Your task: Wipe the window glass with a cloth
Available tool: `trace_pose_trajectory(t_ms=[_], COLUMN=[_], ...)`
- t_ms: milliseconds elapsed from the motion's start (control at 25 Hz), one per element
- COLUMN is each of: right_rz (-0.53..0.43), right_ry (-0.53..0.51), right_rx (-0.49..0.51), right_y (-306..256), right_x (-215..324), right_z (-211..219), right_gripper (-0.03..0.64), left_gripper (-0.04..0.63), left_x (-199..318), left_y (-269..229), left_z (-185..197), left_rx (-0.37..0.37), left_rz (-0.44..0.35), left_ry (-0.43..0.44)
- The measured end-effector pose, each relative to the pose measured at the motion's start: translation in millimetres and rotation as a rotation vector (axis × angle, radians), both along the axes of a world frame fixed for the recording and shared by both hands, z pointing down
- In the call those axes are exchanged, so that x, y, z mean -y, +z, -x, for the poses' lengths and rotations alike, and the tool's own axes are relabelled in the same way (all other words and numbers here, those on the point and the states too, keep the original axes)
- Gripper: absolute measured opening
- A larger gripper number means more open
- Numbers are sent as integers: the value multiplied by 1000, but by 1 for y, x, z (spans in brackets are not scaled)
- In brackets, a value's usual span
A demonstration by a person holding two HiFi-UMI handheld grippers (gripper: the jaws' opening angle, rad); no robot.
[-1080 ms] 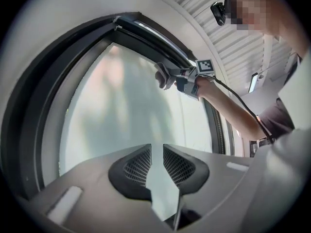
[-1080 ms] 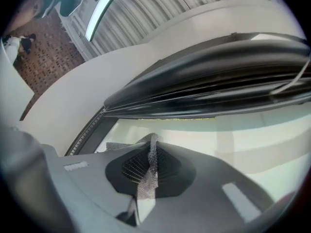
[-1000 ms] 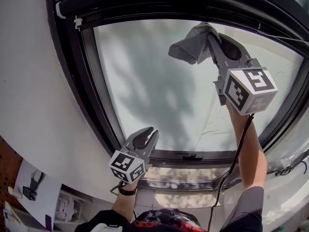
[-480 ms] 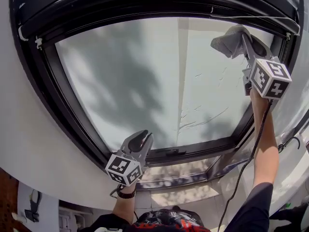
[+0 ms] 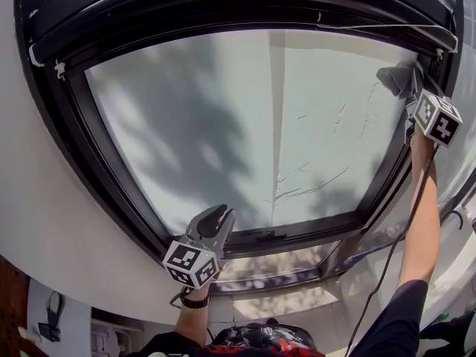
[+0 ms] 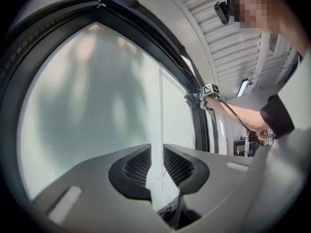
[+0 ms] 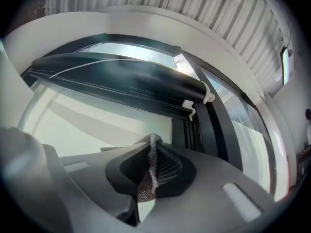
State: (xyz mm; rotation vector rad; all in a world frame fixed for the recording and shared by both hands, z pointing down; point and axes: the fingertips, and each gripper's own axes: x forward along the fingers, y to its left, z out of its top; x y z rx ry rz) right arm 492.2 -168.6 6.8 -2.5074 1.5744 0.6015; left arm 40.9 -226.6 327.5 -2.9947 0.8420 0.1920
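Note:
The frosted window glass [image 5: 223, 117] fills the head view inside a black frame [image 5: 111, 162]. My right gripper [image 5: 413, 88] is raised to the pane's upper right corner, shut on a grey cloth [image 5: 396, 79] that lies against the glass beside the frame. In the right gripper view the cloth [image 7: 151, 171] is a thin mesh fold pinched between the jaws of the right gripper [image 7: 151, 152]. My left gripper [image 5: 216, 220] hangs low at the bottom edge of the pane. Its jaws [image 6: 156, 161] stand almost together, a thin slit between them and nothing held.
A dark rolled blind [image 7: 121, 81] with white end clips runs along the top of the window. A black cable [image 5: 401, 229] trails down my right arm. A sill and lower ledge [image 5: 282, 274] lie below the frame. White wall [image 5: 52, 222] is at the left.
My right gripper has carried the cloth across the top of the glass to the right, up to the right frame edge. The left gripper has hardly moved.

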Motion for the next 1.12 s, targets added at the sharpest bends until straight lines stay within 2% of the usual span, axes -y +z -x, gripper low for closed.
trace_pose_trajectory(t_ms=[80, 160, 240, 480, 600, 720, 800, 920, 1040, 1120], right_rz=[-28, -58, -83, -128, -101, -45, -6, 49, 88, 98], right_ry=[-39, -133, -277, -770, -947, -1094, -1164, -1212, -1213, -1205], right_rx=[0, -33, -82, -245, -292, -284, -262, -250, -257, -255], right_y=[0, -1, -1, -6, 5, 23, 36, 51, 58, 59], right_x=[-6, -9, -5, 17, 41, 79, 103, 131, 151, 159], right_z=[11, 51, 115, 340, 435, 516, 561, 612, 640, 643], right_gripper=[17, 17, 17, 17, 17, 17, 17, 17, 17, 17], left_gripper=[54, 54, 54, 54, 54, 54, 54, 54, 54, 54], left_x=[-2, -2, 3, 7, 1, -4, -6, -10, -12, -12], left_y=[1, 2, 3, 3, 4, 8, 10, 14, 17, 17], left_z=[6, 16, 29, 74, 105, 140, 161, 187, 203, 209], left_rx=[-1, -1, -2, -8, -14, -19, -25, -32, -36, -40], left_rz=[3, 8, 12, 17, 22, 29, 33, 43, 52, 56], left_ry=[-15, -37, -66, -162, -223, -296, -336, -383, -408, -417])
